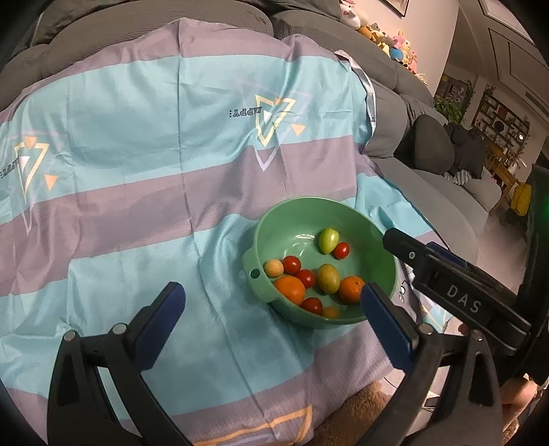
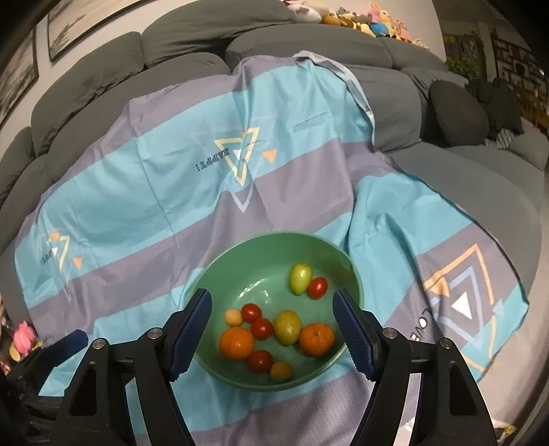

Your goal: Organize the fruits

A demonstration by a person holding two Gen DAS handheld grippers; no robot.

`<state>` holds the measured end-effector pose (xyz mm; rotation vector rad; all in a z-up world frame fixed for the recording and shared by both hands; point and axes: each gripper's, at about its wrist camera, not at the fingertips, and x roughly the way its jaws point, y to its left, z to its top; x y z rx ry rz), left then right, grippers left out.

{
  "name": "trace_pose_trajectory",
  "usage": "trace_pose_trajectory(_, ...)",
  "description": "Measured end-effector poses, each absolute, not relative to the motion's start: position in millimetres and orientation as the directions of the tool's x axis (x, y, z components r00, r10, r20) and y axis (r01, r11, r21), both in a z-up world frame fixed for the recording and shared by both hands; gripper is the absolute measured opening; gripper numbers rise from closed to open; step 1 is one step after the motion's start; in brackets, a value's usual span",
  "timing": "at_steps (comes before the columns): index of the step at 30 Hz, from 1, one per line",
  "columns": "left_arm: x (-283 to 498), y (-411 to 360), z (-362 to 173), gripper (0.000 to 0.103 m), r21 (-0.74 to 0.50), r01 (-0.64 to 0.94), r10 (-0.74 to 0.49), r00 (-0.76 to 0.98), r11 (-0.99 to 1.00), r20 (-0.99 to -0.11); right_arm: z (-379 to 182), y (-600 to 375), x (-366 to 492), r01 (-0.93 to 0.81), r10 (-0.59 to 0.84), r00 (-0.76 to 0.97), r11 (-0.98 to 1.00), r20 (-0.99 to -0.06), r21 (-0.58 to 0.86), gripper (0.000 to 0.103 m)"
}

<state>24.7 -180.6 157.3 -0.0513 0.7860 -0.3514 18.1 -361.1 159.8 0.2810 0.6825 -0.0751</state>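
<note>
A green bowl [image 1: 274, 219] [image 2: 226, 370] sits on a striped blue and grey cloth [image 1: 137, 206] [image 2: 171, 192]. It holds two oranges [image 2: 236, 342] [image 2: 316, 339], two yellow-green fruits [image 2: 287, 326] [image 2: 300, 277], several red tomatoes [image 2: 261, 328] and small yellow fruits [image 2: 281, 371]. My left gripper [image 1: 272, 298] is open and empty, just left of and in front of the bowl. My right gripper [image 2: 272, 305] is open and empty, hovering over the bowl. The right gripper's body also shows in the left wrist view [image 1: 456, 284] at the bowl's right.
The cloth covers a grey sofa [image 2: 480, 192]. A dark cushion [image 2: 459, 113] lies on the sofa to the right. Plush toys [image 2: 377, 20] line the sofa's back. Shelves and plants [image 1: 494, 116] stand far right.
</note>
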Motion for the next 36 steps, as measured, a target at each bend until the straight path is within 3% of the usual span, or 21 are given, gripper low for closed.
trace_pose_trajectory(36, 1.5, -172.9, 157.9, 0.102, -0.164, 0.271, -0.306, 0.651, 0.948, -0.694, 164.3, -353.1, 7.7, 0.193, -0.024, 0.744, 0.964, -0.668, 0.18, 0.074)
